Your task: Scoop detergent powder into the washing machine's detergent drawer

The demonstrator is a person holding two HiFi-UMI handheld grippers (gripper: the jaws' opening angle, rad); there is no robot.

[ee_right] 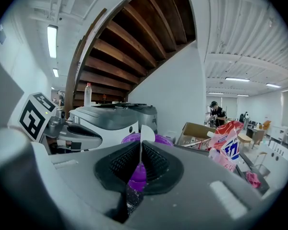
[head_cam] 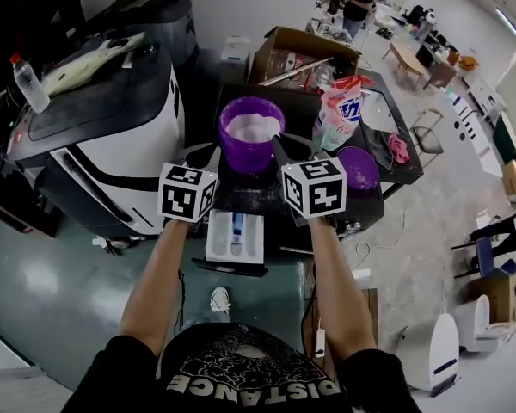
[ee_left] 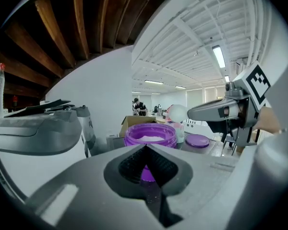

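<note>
Purple tub (head_cam: 252, 151); white powder (head_cam: 254, 127); white scoop (ee_right: 145, 131)

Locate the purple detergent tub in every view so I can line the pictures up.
Head view: the purple tub stands at upper centre, open, with white powder inside.
Left gripper view: at centre, directly above the jaws.
Right gripper view: mostly hidden behind the jaws, with only its rim showing at centre.
Shared landmark: the cardboard box, behind the tub and to its right in all three views.

The head view is looking steeply down from above; both gripper views are looking level and close, sharing the purple tub (head_cam: 252, 133).
</note>
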